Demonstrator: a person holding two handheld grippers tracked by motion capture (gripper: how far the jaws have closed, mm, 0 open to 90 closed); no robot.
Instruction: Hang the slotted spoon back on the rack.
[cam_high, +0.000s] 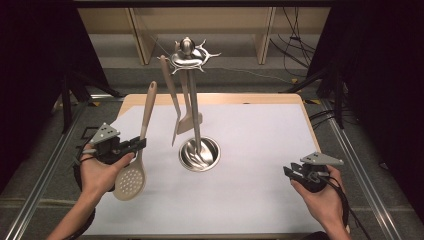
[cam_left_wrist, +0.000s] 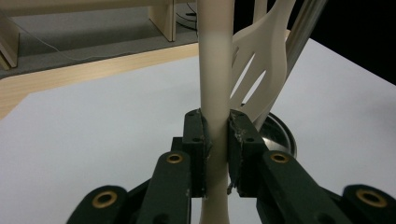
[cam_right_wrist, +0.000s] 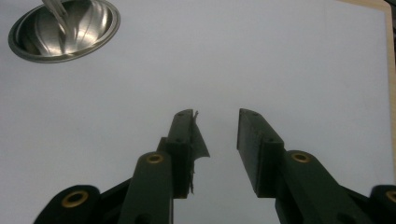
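Observation:
A beige skimmer spoon (cam_high: 131, 179) with a perforated bowl is held upright off the table, bowl down, handle (cam_left_wrist: 215, 60) up. My left gripper (cam_high: 140, 142) is shut on its handle; both pads (cam_left_wrist: 194, 135) press the shaft. A steel utensil stand (cam_high: 195, 100) with a round base (cam_high: 200, 154) and hook crown (cam_high: 189, 55) rises mid-table. A beige slotted turner (cam_high: 189, 120) and another beige utensil (cam_high: 171, 95) hang from it; the slotted turner (cam_left_wrist: 261, 60) shows behind the handle. My right gripper (cam_high: 292, 172) is open over bare white table, nothing between its fingertips (cam_right_wrist: 215, 116).
A white sheet (cam_high: 250, 150) covers the wooden table (cam_high: 210, 98). The stand's steel base (cam_right_wrist: 63, 28) lies to the upper left in the right gripper view. Dark curtains and metal frame rails flank both sides; cables lie on the floor at the back right.

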